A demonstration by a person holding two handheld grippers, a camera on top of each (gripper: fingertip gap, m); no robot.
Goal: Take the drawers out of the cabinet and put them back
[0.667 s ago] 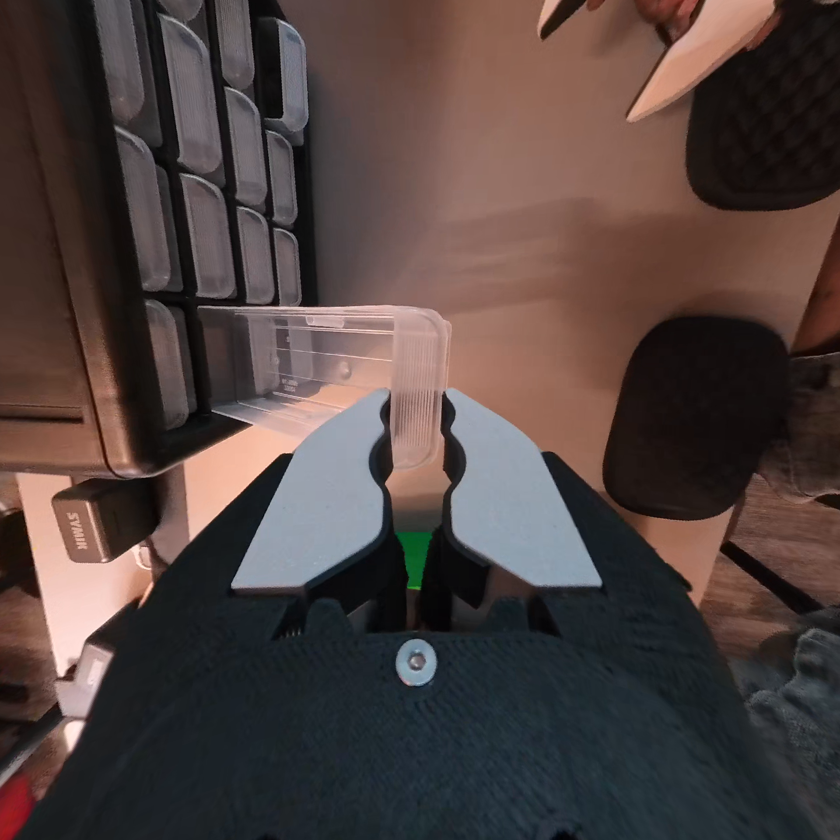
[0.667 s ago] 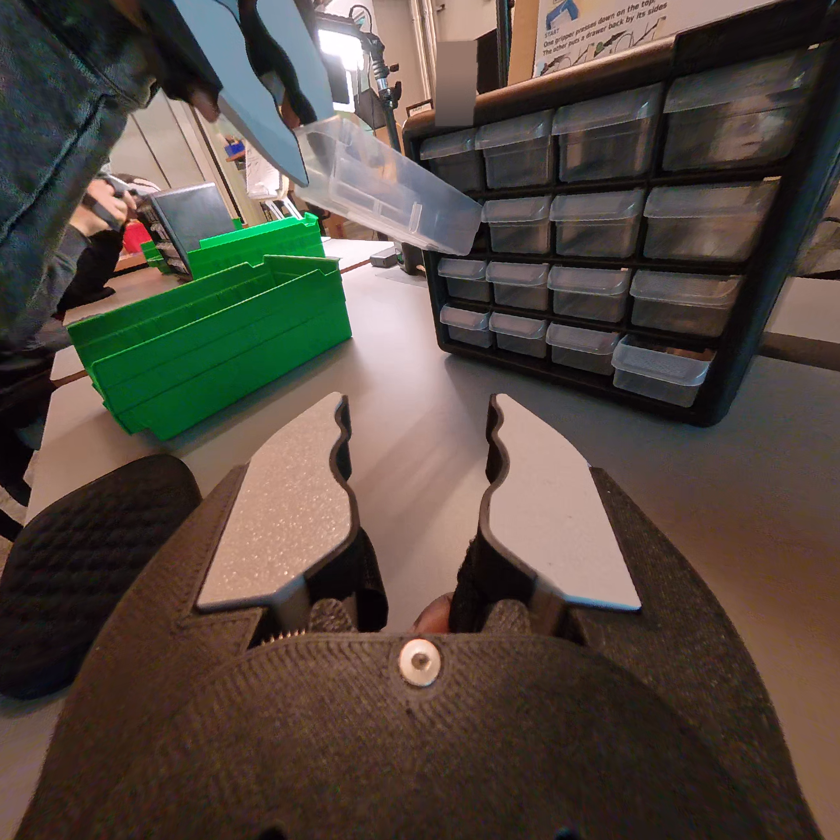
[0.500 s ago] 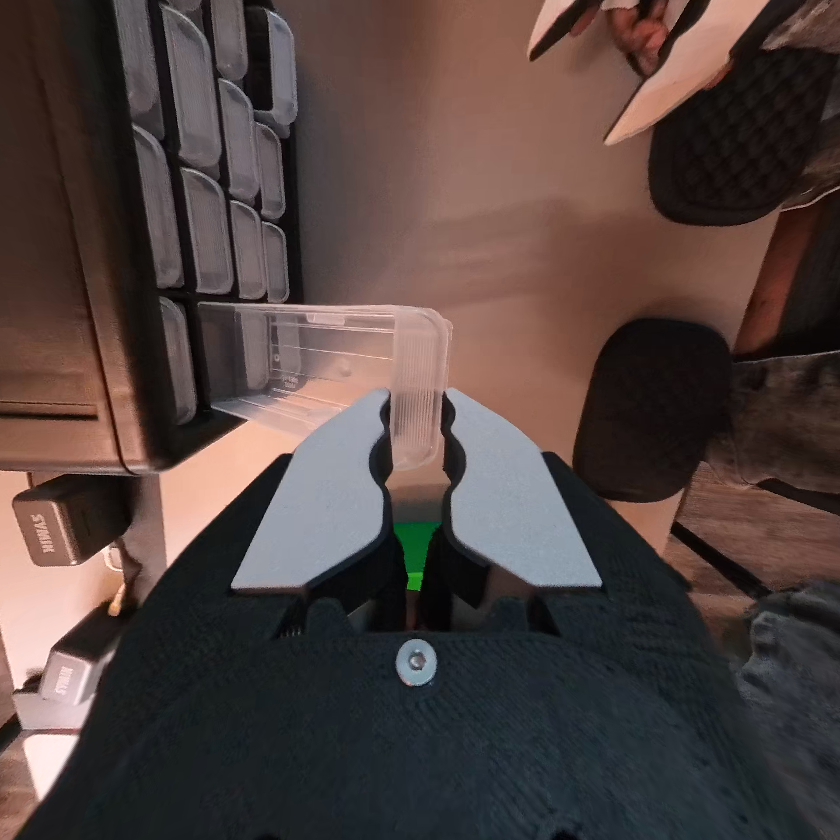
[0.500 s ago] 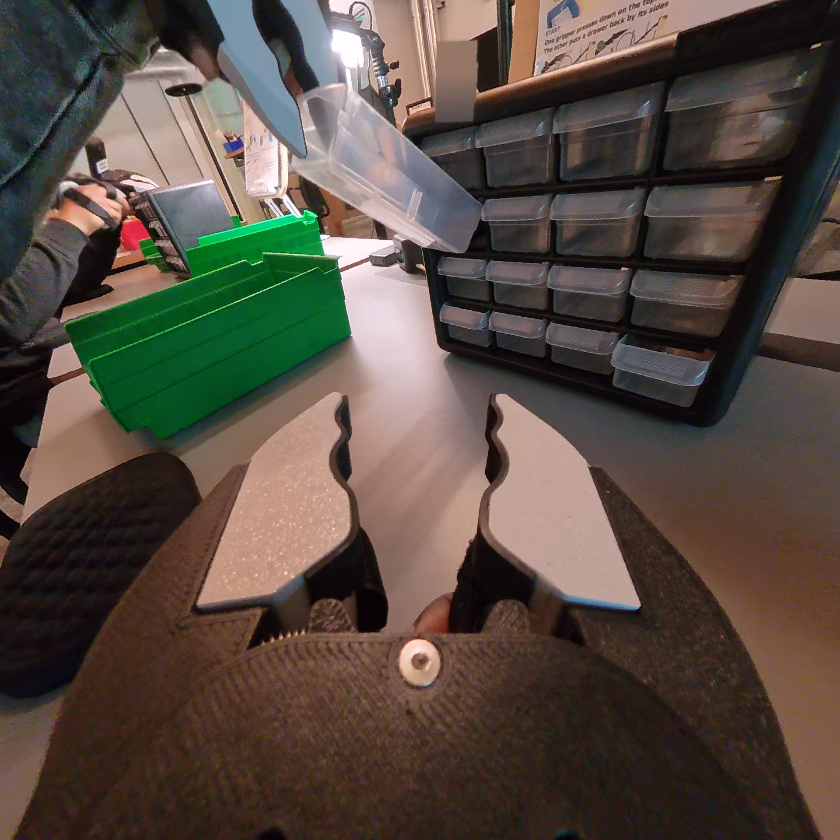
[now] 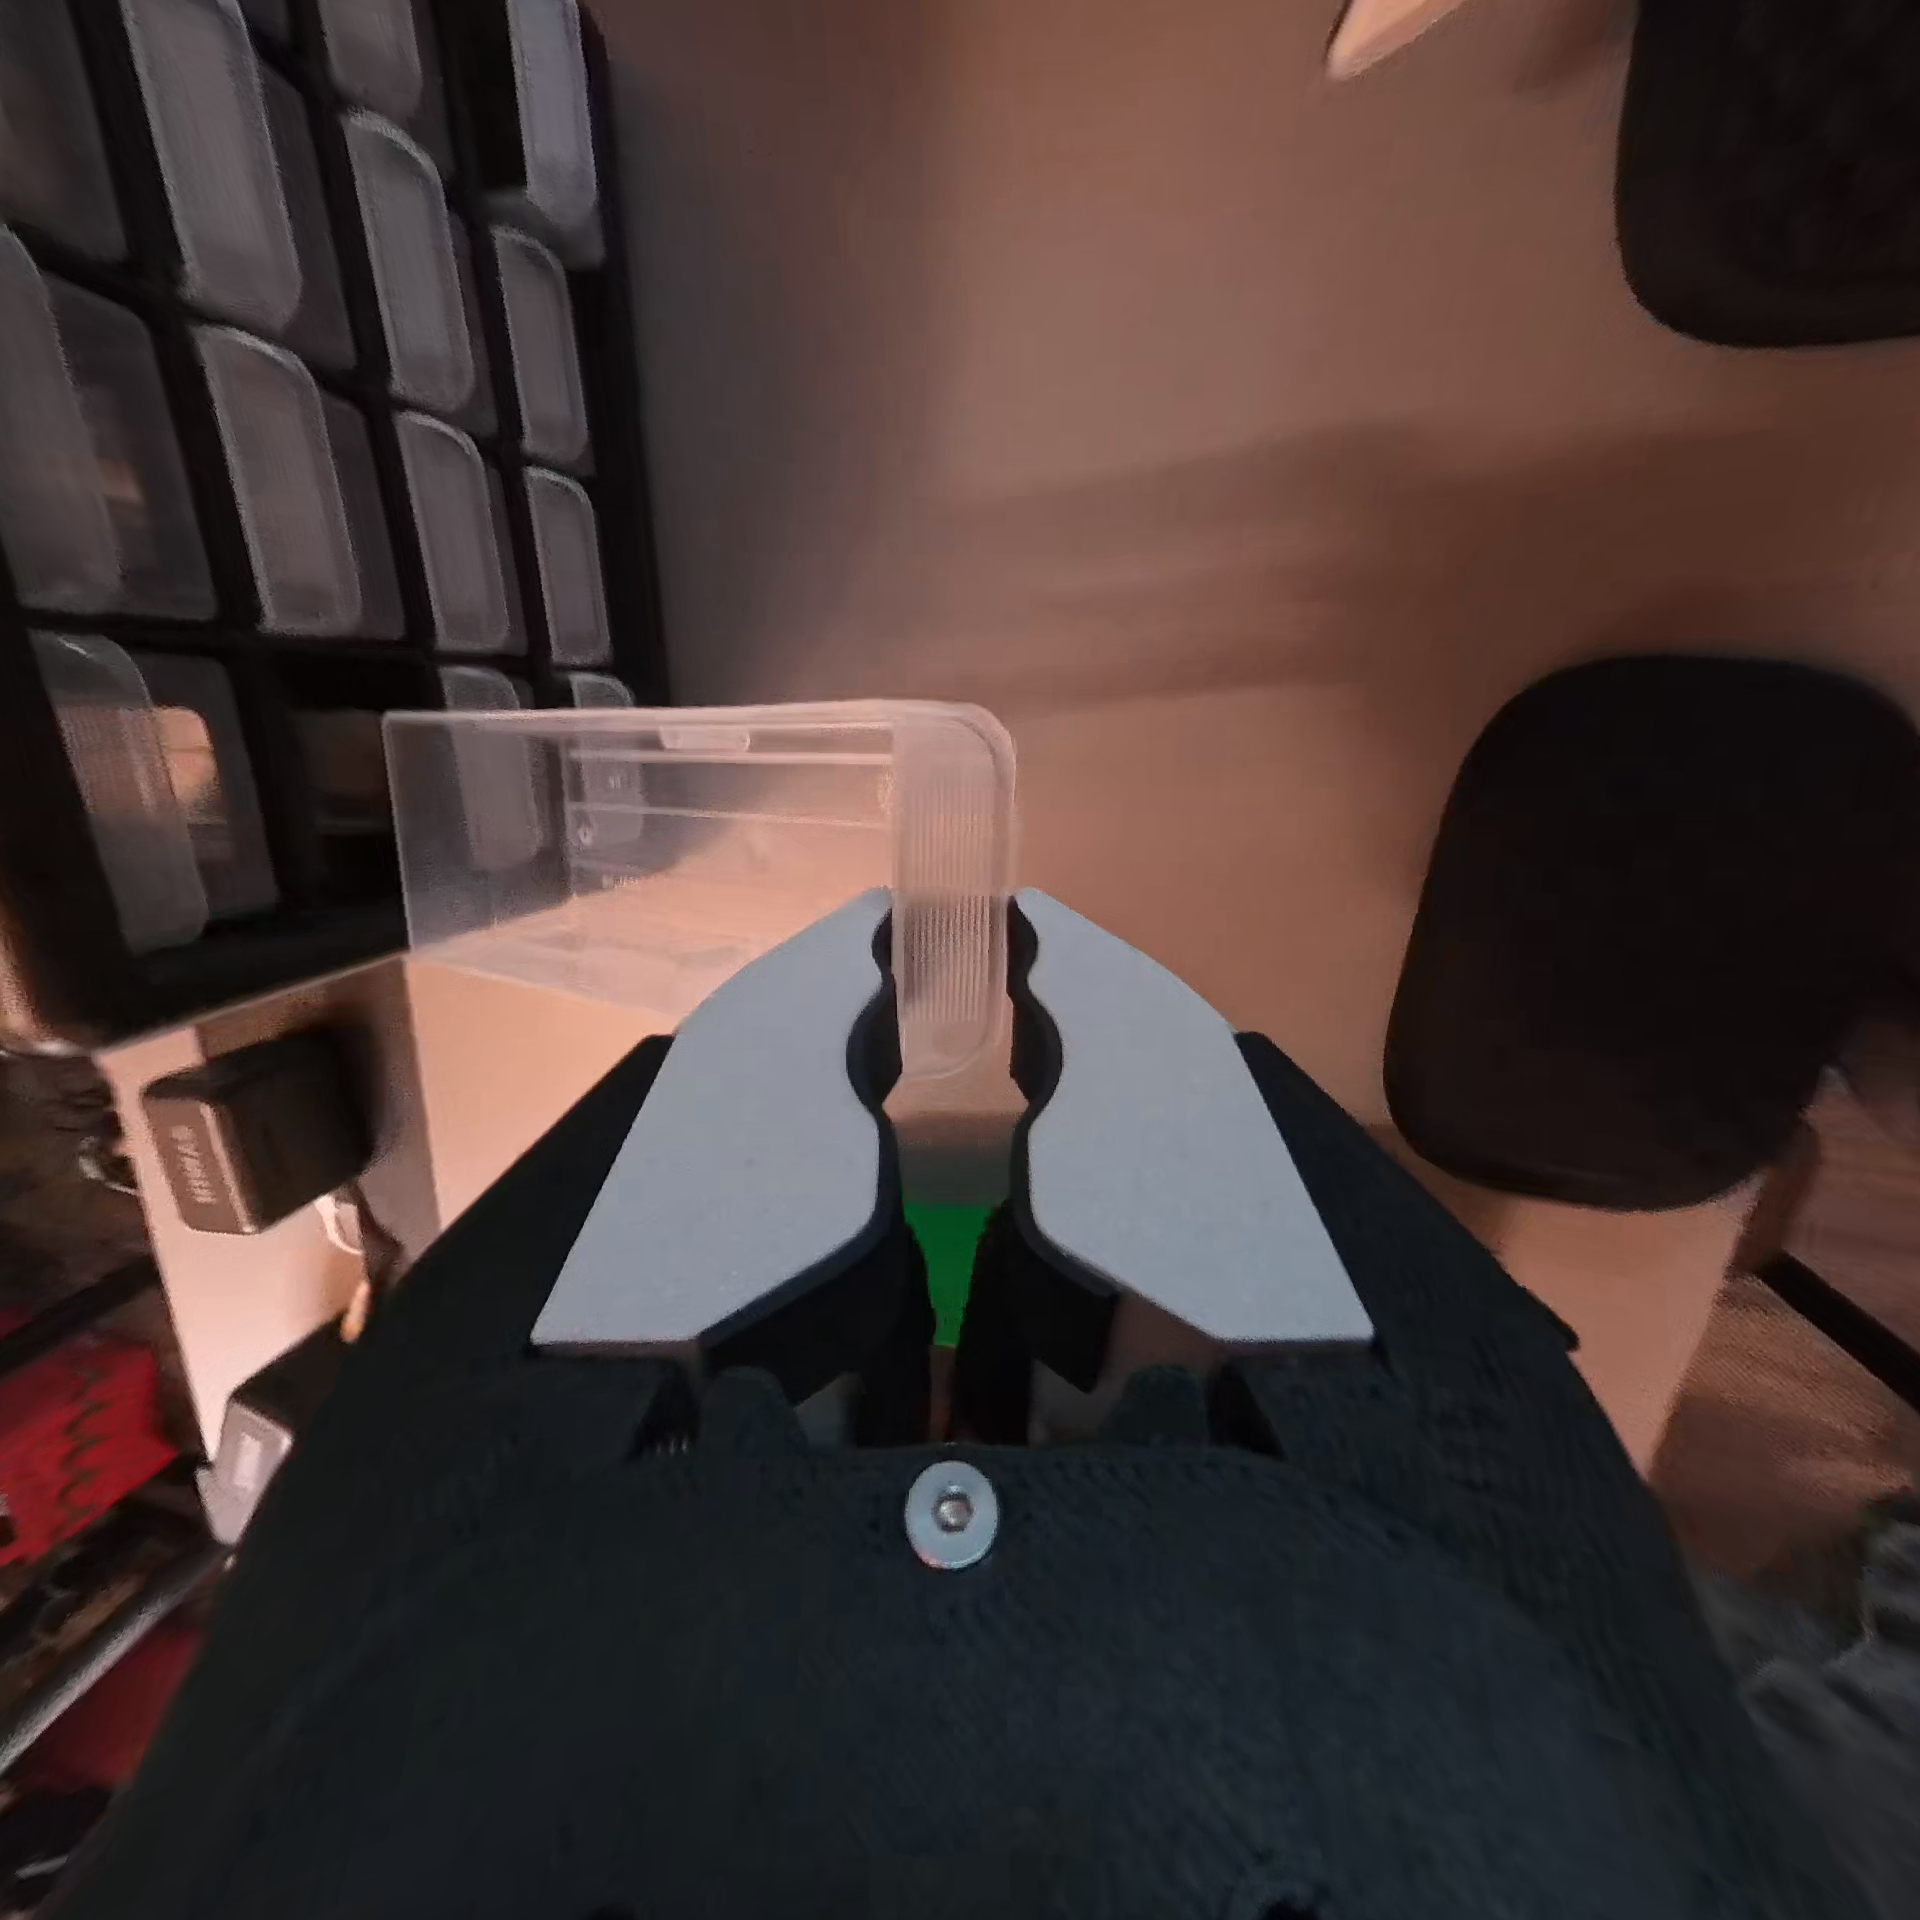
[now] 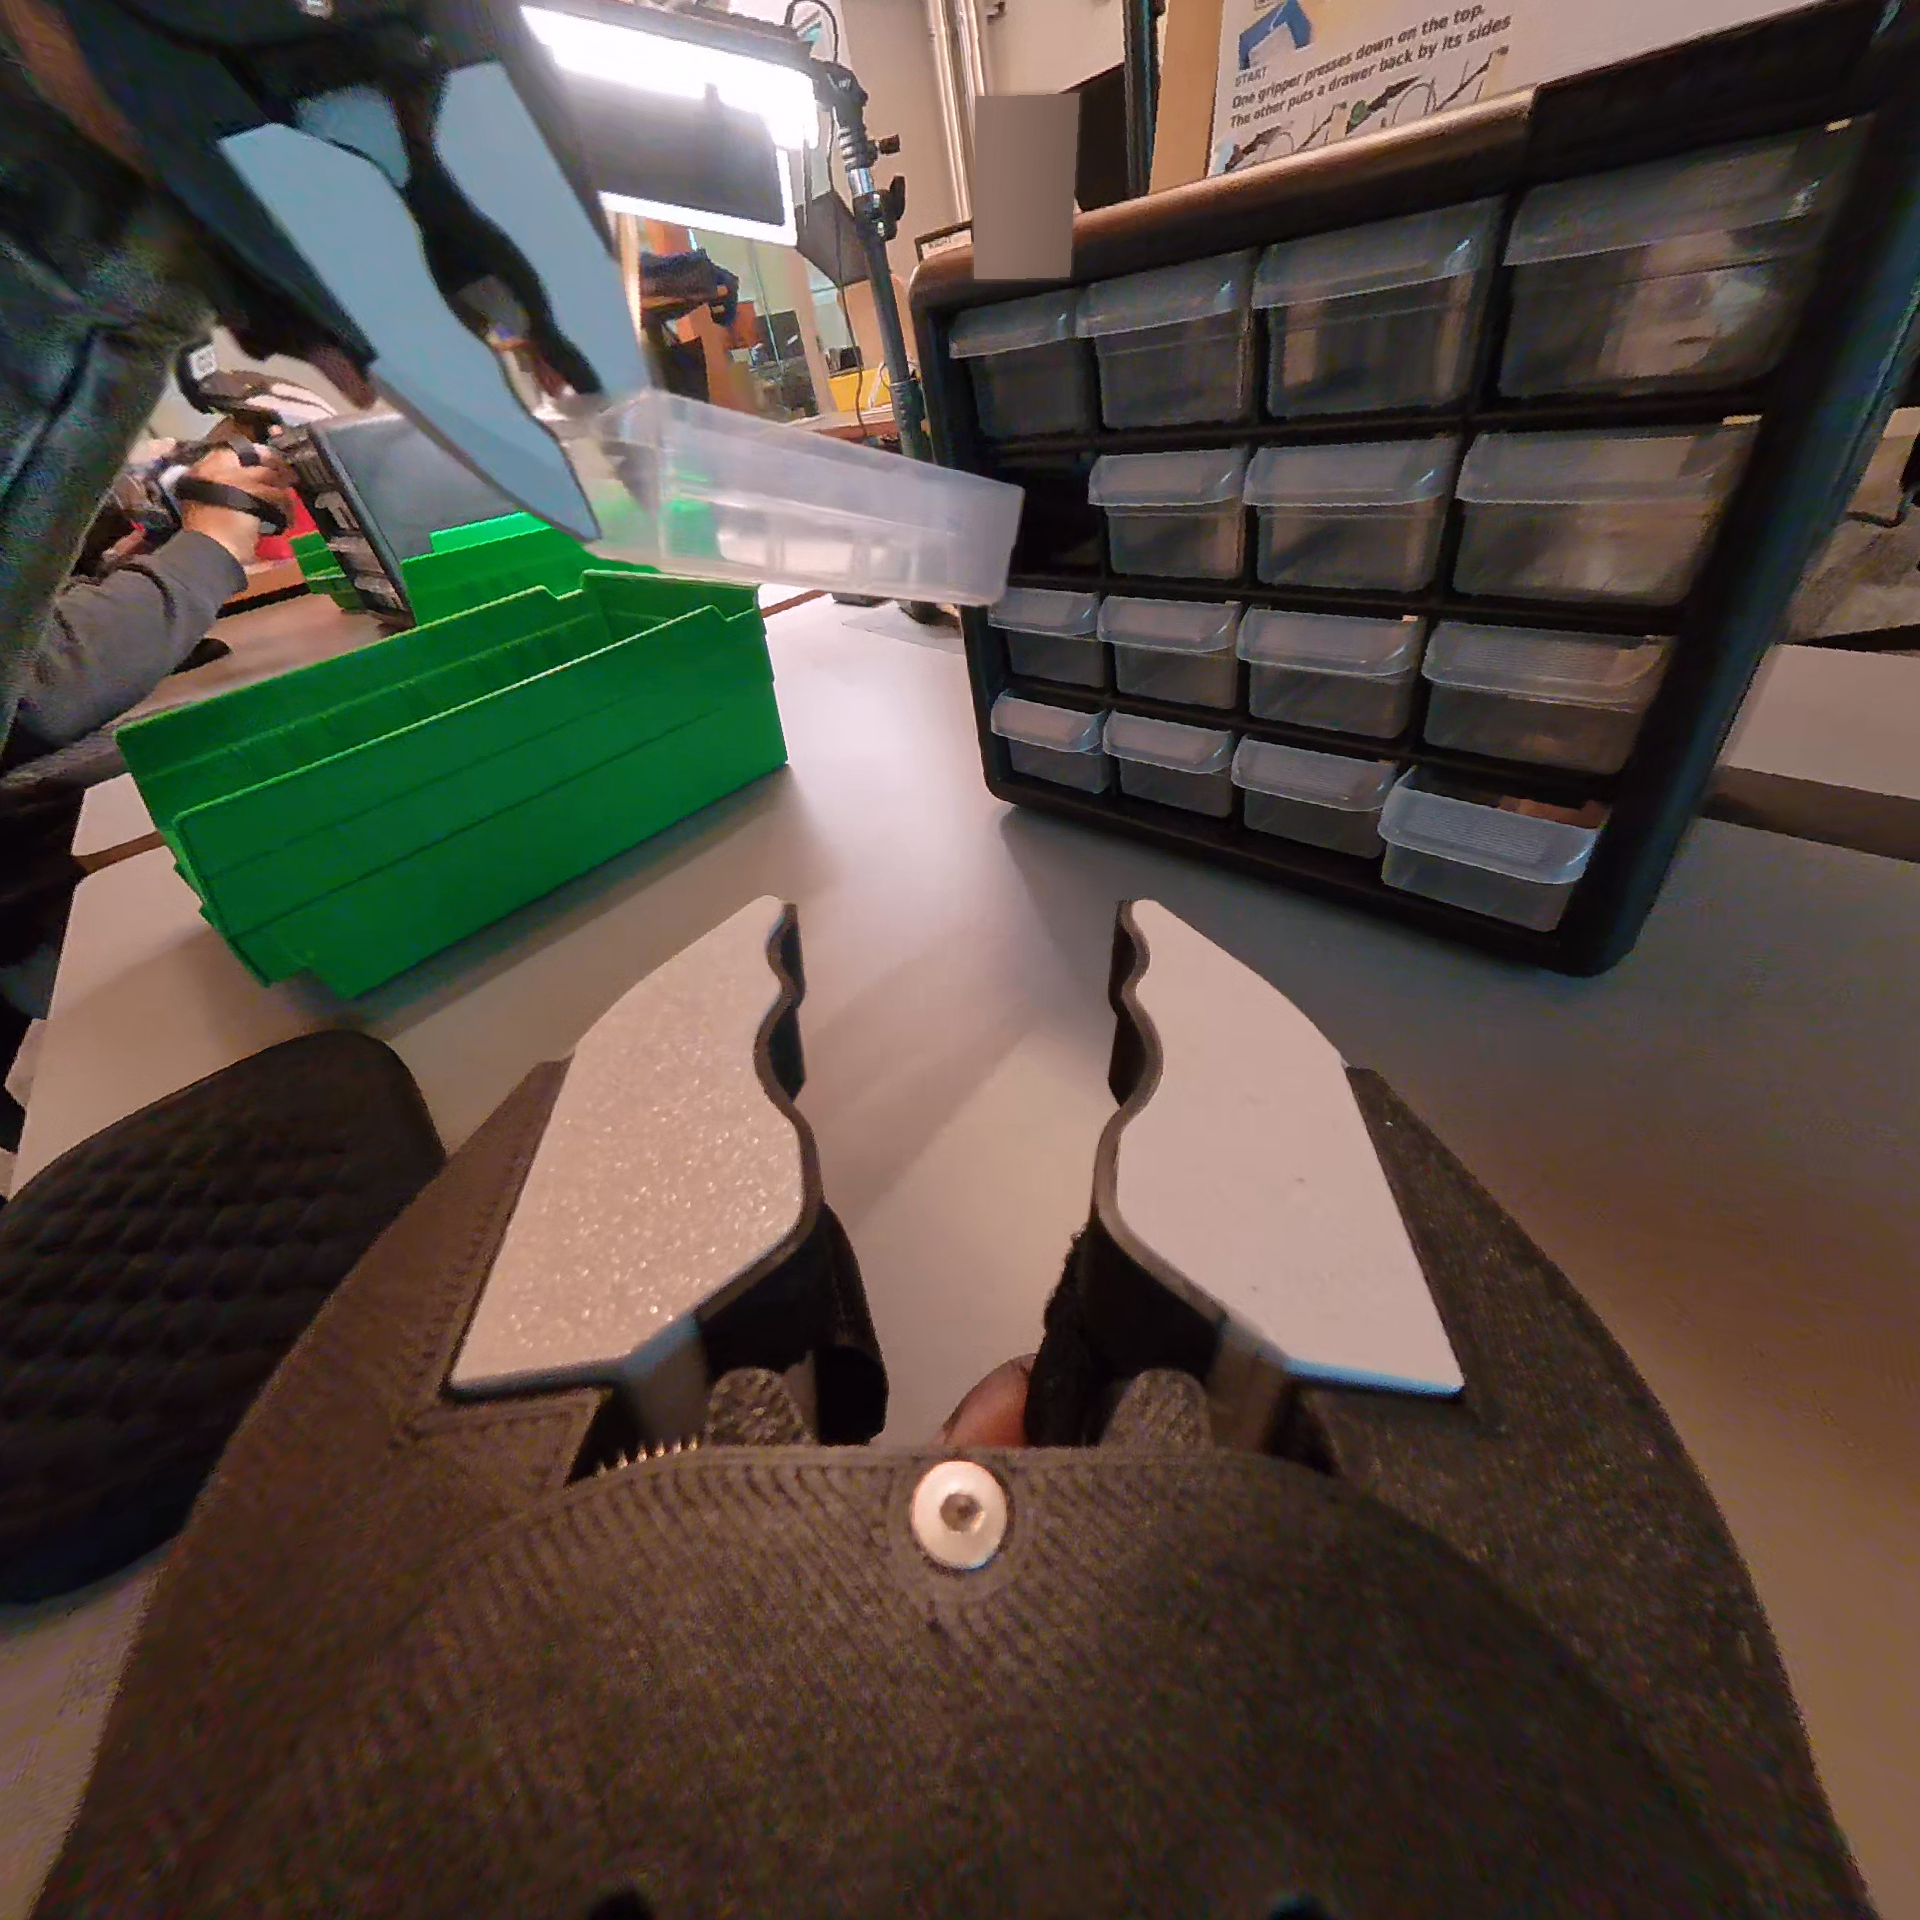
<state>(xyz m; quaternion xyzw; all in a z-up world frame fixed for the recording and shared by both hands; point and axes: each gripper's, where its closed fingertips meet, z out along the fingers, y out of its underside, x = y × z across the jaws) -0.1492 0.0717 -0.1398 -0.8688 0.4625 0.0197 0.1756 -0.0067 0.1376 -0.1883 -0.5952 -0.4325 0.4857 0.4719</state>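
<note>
Clear thin plastic drawer: light, slippery, prob. flexes. I pinch its ribbed front lip w/ left gripper; right gripper spread, empty.

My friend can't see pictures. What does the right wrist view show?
An open right gripper hovers over a grey table. Beyond it, the left gripper holds a clear drawer by the black cabinet, beside green bins.

Both grippers: blk textured bodies, grey fingers, silver screw.
</note>
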